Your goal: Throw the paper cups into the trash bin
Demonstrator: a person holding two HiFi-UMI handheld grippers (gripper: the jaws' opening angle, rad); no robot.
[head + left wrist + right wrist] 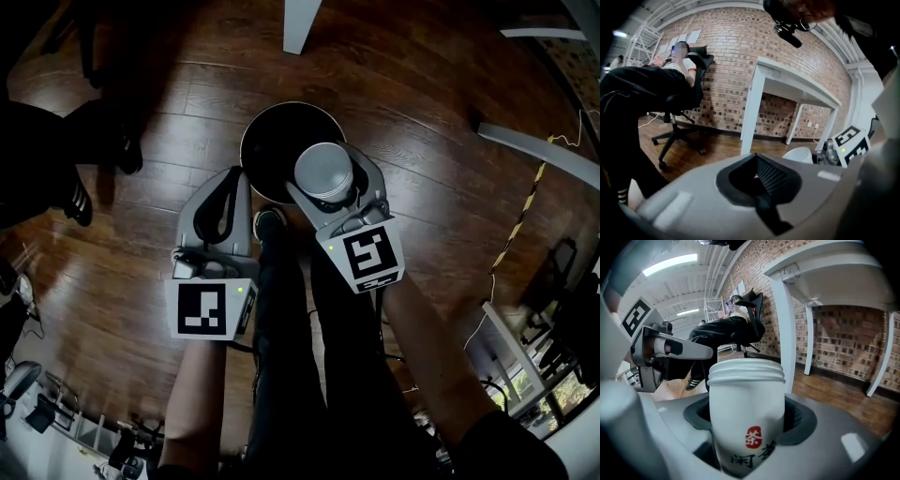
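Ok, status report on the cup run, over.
Left gripper shut, empty. Right gripper shut on cup, above the bin. Nothing in the way.

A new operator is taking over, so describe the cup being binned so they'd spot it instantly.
On the dark wooden floor stands a round black trash bin. Over its rim, the right gripper clamps a white paper cup. It bears a red seal and dark characters; the left gripper alongside is empty.

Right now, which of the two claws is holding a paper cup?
The right claw: it grips a white paper cup with a red mark, above the black bin. The left claw is shut and empty.
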